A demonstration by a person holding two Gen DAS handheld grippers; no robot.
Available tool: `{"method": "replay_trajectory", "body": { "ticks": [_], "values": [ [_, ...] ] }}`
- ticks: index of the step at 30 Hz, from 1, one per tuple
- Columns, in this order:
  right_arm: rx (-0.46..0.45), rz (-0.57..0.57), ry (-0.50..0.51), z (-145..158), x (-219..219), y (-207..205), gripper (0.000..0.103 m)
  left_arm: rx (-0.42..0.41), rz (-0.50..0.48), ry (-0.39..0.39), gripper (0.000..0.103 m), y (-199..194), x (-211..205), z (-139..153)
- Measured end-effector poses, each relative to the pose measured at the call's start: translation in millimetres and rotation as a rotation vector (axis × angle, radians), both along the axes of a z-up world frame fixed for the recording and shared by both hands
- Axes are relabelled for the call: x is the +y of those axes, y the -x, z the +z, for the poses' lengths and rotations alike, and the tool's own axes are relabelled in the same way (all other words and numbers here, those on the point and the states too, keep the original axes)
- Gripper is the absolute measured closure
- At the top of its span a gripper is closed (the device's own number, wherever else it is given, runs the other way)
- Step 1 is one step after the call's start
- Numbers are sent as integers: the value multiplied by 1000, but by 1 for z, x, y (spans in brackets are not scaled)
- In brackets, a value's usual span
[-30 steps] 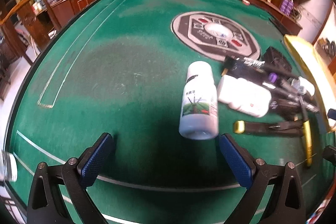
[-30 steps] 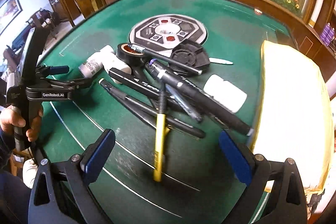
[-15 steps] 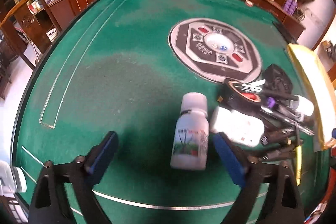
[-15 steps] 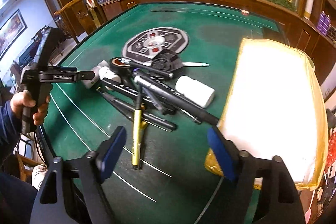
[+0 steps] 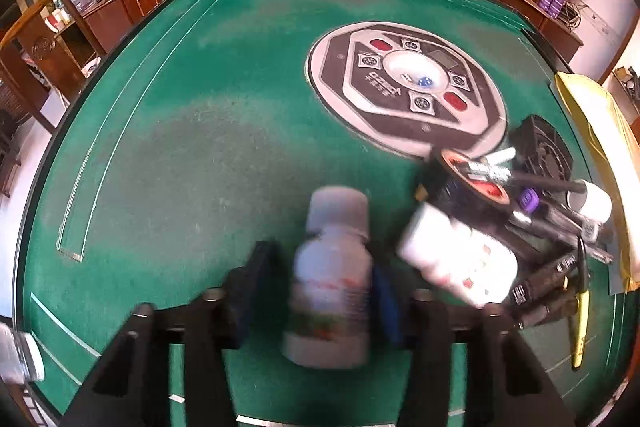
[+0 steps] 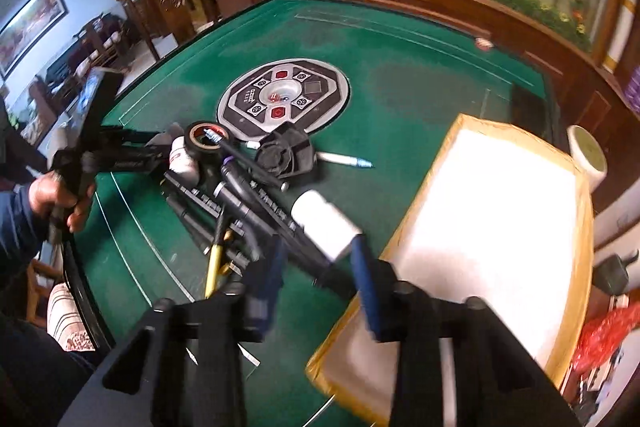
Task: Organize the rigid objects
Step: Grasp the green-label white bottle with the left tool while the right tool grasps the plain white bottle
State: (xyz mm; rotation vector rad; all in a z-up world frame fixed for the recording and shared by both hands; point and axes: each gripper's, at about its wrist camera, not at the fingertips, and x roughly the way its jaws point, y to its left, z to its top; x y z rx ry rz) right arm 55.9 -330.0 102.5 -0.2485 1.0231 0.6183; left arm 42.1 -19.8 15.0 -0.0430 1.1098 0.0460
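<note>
In the left wrist view my left gripper [image 5: 320, 287] has its blue pads closed in on a white bottle with a pictured label [image 5: 330, 279], lying on the green felt table [image 5: 200, 147]; the image is blurred. A second white bottle [image 5: 456, 263] lies just right of it, against a black tape roll [image 5: 472, 183] and a heap of black pens [image 5: 560, 231]. In the right wrist view my right gripper [image 6: 318, 269] has narrowed around the end of a white bottle [image 6: 326, 223] beside the pens [image 6: 248, 207]; whether the pads touch it is unclear.
A round grey control panel [image 5: 404, 87] sits in the table's middle. A yellow padded envelope [image 6: 480, 227] lies at the right edge. A black fan [image 6: 286, 151], a white pen [image 6: 344, 159] and a yellow pen [image 6: 214, 263] lie in the heap. A wooden rim borders the table.
Both grippers narrowed from wide open. The left one moved forward and closed on the labelled bottle. The right one swung right and closed in around the white bottle by the envelope.
</note>
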Motion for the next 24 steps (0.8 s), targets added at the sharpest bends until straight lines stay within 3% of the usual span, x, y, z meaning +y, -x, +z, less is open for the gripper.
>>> {"method": "replay_trajectory", "body": {
  "ticks": [11,14,16,19,24],
  "values": [
    [111,258,205,-45,39,-47,73,18,-2,-1,58,13,-1,1],
    [132,295,240,-54,46,-50,73,23,-8,-3,52,7,0,0],
    [133,300,245,-57,48,-52,73,34,-1,-9,36,1,2,-1],
    [144,283,251,-61,53,-55,71,29,-7,-3,33,-3,5,-3],
    [167,225,253,-68,57,-59,70,13,-6,-2,36,-1,4,-3]
  ]
}}
